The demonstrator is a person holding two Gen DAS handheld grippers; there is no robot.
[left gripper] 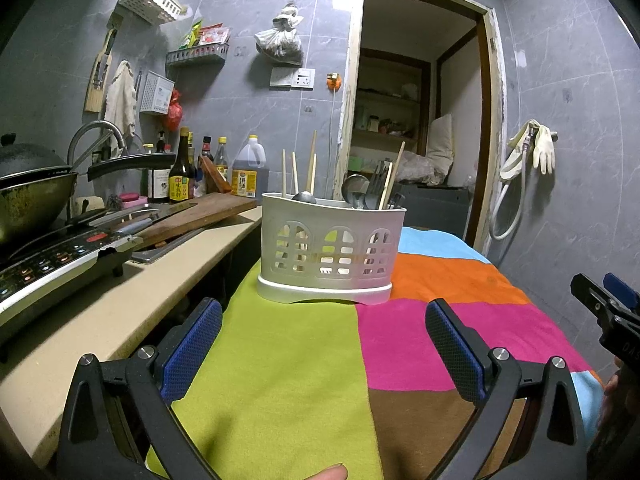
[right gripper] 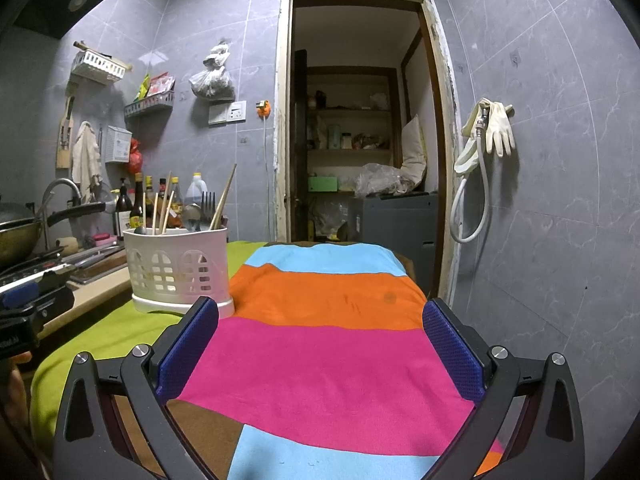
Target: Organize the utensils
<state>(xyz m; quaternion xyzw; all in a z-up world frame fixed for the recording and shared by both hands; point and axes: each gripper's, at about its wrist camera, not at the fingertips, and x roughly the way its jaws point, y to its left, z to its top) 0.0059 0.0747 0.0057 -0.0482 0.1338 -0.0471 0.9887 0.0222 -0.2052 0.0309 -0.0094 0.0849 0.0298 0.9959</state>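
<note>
A white plastic utensil holder point(left gripper: 328, 250) stands on a table under a patchwork cloth point(left gripper: 280, 360). It holds wooden chopsticks point(left gripper: 313, 168), metal spoons point(left gripper: 354, 190) and a fork point(left gripper: 376, 186). My left gripper point(left gripper: 324, 320) is open and empty, just in front of the holder. In the right wrist view the holder point(right gripper: 178, 270) is at the left, with chopsticks point(right gripper: 224, 196) and a fork point(right gripper: 207, 204) standing in it. My right gripper point(right gripper: 320, 320) is open and empty over the pink and orange patches point(right gripper: 320, 360), to the right of the holder.
A beige counter point(left gripper: 100, 320) runs along the left with an induction cooker point(left gripper: 52, 268), a wok point(left gripper: 32, 196), a wooden cutting board point(left gripper: 200, 216) with knives, and sauce bottles point(left gripper: 182, 176). An open doorway point(right gripper: 360, 140) is behind the table. A hose and gloves point(right gripper: 488, 136) hang on the right wall.
</note>
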